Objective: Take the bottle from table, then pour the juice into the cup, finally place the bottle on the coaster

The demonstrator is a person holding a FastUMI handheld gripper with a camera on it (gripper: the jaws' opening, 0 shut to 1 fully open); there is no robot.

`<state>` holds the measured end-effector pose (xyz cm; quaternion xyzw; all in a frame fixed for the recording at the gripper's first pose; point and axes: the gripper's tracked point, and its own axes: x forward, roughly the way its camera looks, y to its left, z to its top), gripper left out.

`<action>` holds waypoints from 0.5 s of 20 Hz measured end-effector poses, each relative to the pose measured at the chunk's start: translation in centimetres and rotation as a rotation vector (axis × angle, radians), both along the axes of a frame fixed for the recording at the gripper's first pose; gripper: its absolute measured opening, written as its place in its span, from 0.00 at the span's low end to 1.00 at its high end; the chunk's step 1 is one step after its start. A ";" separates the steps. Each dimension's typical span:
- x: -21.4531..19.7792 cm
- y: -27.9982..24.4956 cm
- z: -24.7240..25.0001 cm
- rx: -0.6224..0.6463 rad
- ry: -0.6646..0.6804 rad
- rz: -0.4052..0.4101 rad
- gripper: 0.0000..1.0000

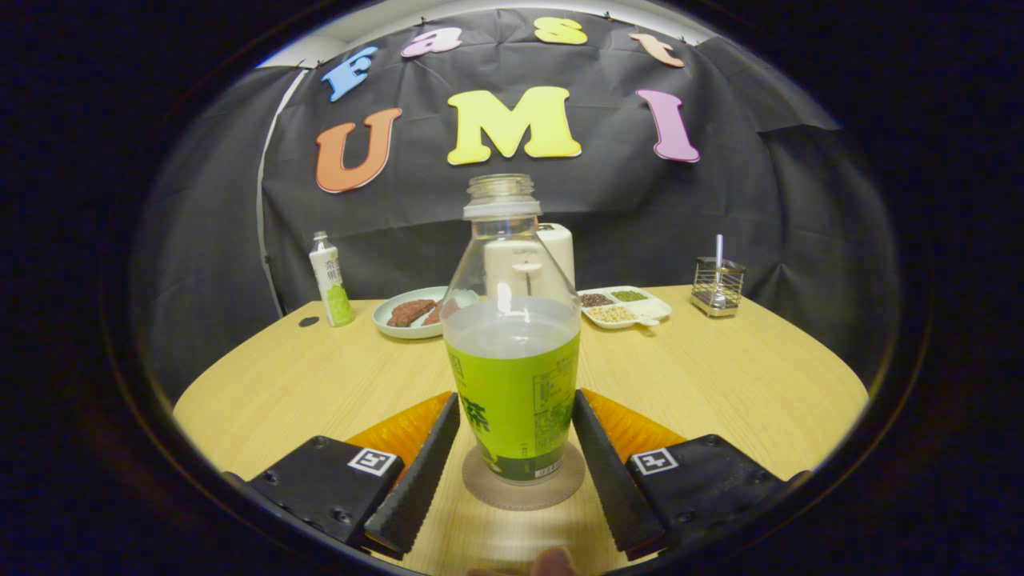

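Observation:
A clear, uncapped bottle [512, 384] with a green label and pale juice up to about the label's top stands upright on a round brown coaster [524, 496]. My gripper [517, 394] holds it, with both fingertips against the label's sides and no gap showing. A white cup [560, 248] stands beyond the bottle, partly hidden by it and partly seen through the clear plastic.
On the wooden table [720, 376], at the back, there are a small white and green bottle [330, 280], a plate with brown food [408, 312], a divided dish of beans [628, 306] and a wire holder [718, 286]. A small dark spot [309, 322] lies by the small bottle.

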<state>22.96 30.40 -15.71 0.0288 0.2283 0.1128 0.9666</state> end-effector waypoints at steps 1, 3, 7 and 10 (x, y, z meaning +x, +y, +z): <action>-0.1 0.1 0.1 0.005 0.000 0.000 0.93; -0.4 0.2 0.5 0.012 -0.004 0.001 0.95; -1.7 -0.1 2.5 0.023 -0.034 -0.003 0.96; -3.2 -0.4 4.3 0.041 -0.070 -0.001 1.00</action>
